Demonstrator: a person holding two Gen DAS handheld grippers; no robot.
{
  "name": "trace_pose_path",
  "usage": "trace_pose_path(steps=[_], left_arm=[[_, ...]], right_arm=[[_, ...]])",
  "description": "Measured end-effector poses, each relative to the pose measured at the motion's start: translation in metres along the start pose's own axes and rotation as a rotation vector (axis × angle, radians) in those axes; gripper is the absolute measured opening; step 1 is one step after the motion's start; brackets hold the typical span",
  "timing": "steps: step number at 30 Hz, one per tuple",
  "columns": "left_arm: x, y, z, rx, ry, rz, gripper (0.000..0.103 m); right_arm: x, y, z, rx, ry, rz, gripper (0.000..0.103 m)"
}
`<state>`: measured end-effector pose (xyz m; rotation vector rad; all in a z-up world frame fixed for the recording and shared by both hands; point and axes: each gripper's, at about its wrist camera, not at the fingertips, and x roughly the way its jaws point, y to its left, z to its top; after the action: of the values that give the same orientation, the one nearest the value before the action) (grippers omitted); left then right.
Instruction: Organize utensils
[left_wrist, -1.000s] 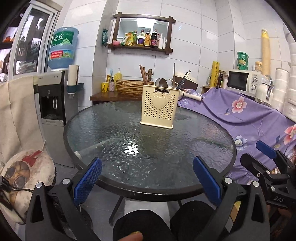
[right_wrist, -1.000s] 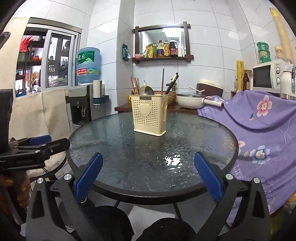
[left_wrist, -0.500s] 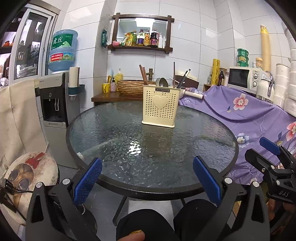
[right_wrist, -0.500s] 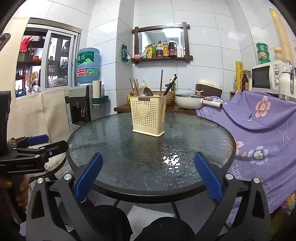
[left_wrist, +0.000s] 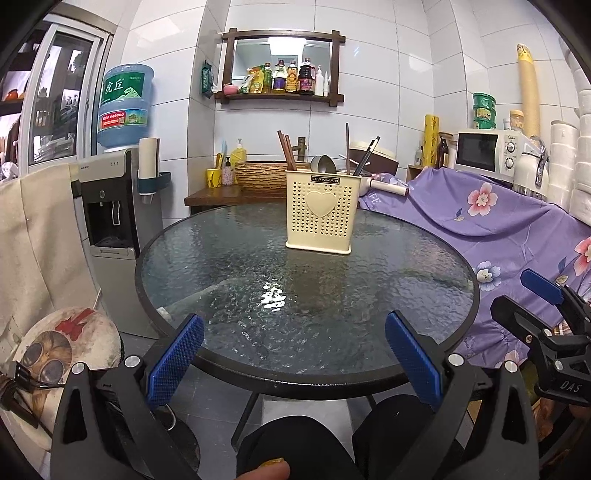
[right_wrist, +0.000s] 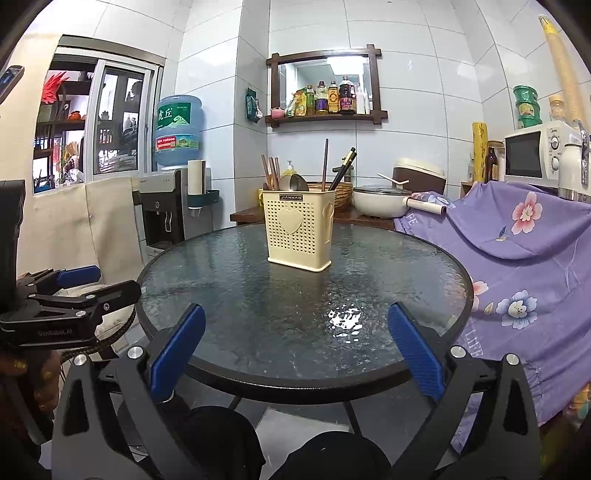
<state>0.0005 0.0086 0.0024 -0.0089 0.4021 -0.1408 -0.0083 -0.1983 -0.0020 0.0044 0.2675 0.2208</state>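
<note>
A cream perforated utensil holder with a heart on its front stands upright on the far half of the round glass table; it also shows in the right wrist view. Chopsticks, a metal spoon and dark utensils stick up out of it. My left gripper is open and empty, held off the table's near edge. My right gripper is open and empty, also off the near edge, to the right of the left one.
A water dispenser stands left of the table. A purple flowered cloth covers furniture at the right, with a microwave behind. A side table with a basket and a pot is behind. A round cushion lies at lower left.
Both grippers have drawn back and dipped slightly; the table and holder look a little farther and higher. Nothing on the table moved.
</note>
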Motion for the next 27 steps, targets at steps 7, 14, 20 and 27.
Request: trace_pose_path(steps=[7,14,20,27], left_arm=[[0.0002,0.0016,0.0011,-0.001,-0.001,0.012,0.097],[-0.0002,0.0008,0.0029,0.001,-0.006,0.012,0.097],[0.0004,-0.0012,0.0031,0.008,-0.004,0.008,0.097],[0.0006,-0.0014,0.004,0.011,-0.005,0.011,0.097]], right_arm=[[0.002,-0.0009,-0.0006,0.002,0.007,0.006,0.097],[0.0008,-0.0017,0.0009,-0.002,0.0,0.007,0.097],[0.0015,-0.0027,0.0011,0.001,0.004,0.008,0.097],[0.0032,-0.0038,0.0021,-0.001,0.01,0.01,0.097]])
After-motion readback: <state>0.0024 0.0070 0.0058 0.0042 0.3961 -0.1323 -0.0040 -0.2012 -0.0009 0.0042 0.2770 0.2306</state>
